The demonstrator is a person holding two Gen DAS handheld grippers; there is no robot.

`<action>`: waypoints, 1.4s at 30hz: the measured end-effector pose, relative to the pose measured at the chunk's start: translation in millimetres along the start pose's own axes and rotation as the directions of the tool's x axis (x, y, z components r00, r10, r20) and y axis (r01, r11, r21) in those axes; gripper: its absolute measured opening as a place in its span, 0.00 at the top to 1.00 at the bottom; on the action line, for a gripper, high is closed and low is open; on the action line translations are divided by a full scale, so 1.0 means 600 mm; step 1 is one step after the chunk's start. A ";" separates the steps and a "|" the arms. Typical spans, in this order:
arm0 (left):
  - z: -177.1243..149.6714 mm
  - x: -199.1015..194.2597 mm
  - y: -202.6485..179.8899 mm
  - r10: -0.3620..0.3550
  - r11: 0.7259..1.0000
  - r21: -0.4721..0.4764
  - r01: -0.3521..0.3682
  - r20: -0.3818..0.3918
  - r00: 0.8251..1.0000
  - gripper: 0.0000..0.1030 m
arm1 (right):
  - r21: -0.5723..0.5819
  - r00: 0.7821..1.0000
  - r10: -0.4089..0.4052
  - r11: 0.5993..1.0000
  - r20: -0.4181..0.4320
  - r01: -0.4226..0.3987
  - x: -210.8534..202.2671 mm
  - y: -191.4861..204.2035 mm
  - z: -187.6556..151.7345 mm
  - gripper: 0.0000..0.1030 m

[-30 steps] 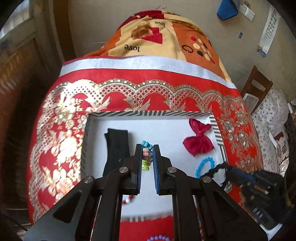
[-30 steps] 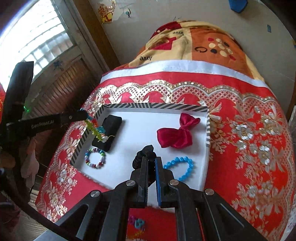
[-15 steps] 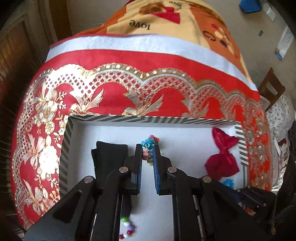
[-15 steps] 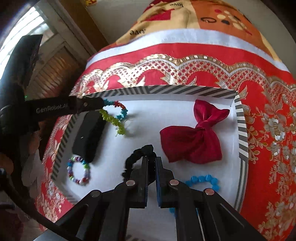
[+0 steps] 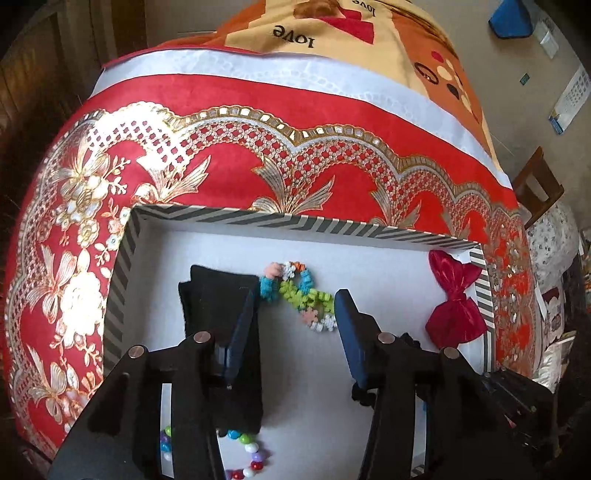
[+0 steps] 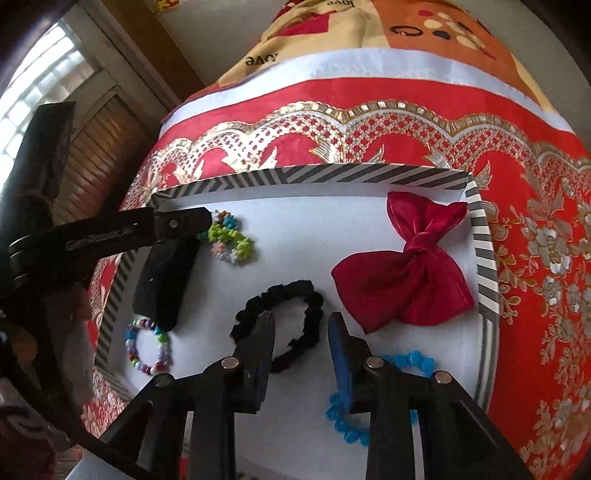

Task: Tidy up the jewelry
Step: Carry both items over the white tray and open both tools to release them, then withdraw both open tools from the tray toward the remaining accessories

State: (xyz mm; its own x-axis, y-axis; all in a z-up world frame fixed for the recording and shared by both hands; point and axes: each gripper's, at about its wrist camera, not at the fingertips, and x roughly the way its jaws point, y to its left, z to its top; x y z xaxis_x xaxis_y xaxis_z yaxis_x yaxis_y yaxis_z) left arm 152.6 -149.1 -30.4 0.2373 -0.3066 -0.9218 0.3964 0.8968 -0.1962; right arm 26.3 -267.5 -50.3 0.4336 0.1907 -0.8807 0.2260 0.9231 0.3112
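Note:
A white tray with a striped rim (image 5: 295,221) (image 6: 332,175) lies on the red cloth. My left gripper (image 5: 295,299) is open just above a multicoloured flower-bead necklace (image 5: 299,295) (image 6: 231,242) that lies on the tray floor. My right gripper (image 6: 301,325) is open over a black scrunchie (image 6: 280,295) that lies on the tray. A black pouch (image 5: 214,295) (image 6: 166,273) lies at the tray's left. A red bow (image 5: 456,299) (image 6: 406,266), a blue bead bracelet (image 6: 347,424) and a multicoloured bead bracelet (image 5: 247,458) (image 6: 147,347) also lie inside.
The red and gold cloth (image 5: 258,158) covers a rounded table. An orange patterned cover (image 5: 332,29) lies behind it. A wooden chair (image 5: 535,184) stands at the right. A shuttered window (image 6: 55,92) is at the left.
Both grippers moved forward and down into the tray. The left gripper opened and let go of the flower-bead necklace. The right gripper opened and let go of the black scrunchie.

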 end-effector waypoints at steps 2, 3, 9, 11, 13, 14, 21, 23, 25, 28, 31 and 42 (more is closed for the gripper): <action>-0.006 -0.008 0.000 0.015 1.000 0.005 -0.015 0.008 1.000 0.56 | -0.008 1.000 0.009 1.000 0.008 -0.009 -0.013 0.006 -0.005 0.73; -0.009 -0.013 -0.002 0.019 1.000 0.009 -0.019 0.013 1.000 0.56 | -0.014 1.000 0.012 1.000 0.014 -0.012 -0.021 0.010 -0.007 0.73; -0.033 -0.046 -0.007 0.057 0.998 0.038 -0.059 0.049 0.997 0.56 | -0.024 0.999 -0.003 1.000 0.034 0.004 -0.068 0.015 -0.017 0.72; -0.046 -0.060 -0.009 0.068 0.997 0.044 -0.071 0.062 0.996 0.56 | -0.026 0.999 -0.006 1.000 0.042 0.007 -0.080 0.018 -0.020 0.72; -0.057 -0.073 -0.013 0.082 0.995 0.051 -0.086 0.074 0.994 0.56 | -0.028 0.999 -0.009 1.000 0.049 0.010 -0.096 0.021 -0.026 0.71; -0.062 -0.078 -0.016 0.087 0.994 0.056 -0.092 0.081 0.993 0.56 | -0.030 0.999 -0.011 0.999 0.053 0.013 -0.103 0.023 -0.028 0.69; -0.115 -0.128 -0.033 0.116 0.988 0.083 -0.127 0.131 0.985 0.56 | -0.060 0.996 -0.031 0.998 0.085 0.037 -0.168 0.032 -0.068 0.64; -0.131 -0.140 -0.037 0.121 0.988 0.083 -0.133 0.139 0.983 0.56 | -0.061 0.994 -0.040 0.997 0.097 0.046 -0.186 0.032 -0.082 0.64; -0.149 -0.151 -0.041 0.129 0.986 0.086 -0.143 0.148 0.981 0.56 | -0.059 0.993 -0.049 0.997 0.110 0.056 -0.203 0.028 -0.098 0.64; -0.176 -0.166 -0.047 0.145 0.983 0.090 -0.161 0.160 0.976 0.56 | -0.044 0.992 -0.058 0.997 0.116 0.064 -0.221 0.018 -0.124 0.63; -0.204 -0.180 -0.049 0.153 0.982 0.081 -0.168 0.169 0.974 0.56 | -0.030 0.992 -0.063 0.997 0.114 0.067 -0.230 0.007 -0.145 0.62; -0.294 -0.210 -0.064 0.168 0.982 0.057 -0.179 0.166 0.972 0.56 | -0.002 0.994 -0.070 0.998 0.089 0.070 -0.265 -0.016 -0.236 0.60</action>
State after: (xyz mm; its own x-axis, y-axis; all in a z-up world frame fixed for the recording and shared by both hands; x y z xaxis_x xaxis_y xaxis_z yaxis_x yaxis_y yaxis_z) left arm -49.0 -88.4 34.2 0.4441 -0.2006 -0.8732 0.3971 0.9177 -0.0089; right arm -168.3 -259.6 36.5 0.4929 0.0956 -0.8648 0.2542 0.9348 0.2482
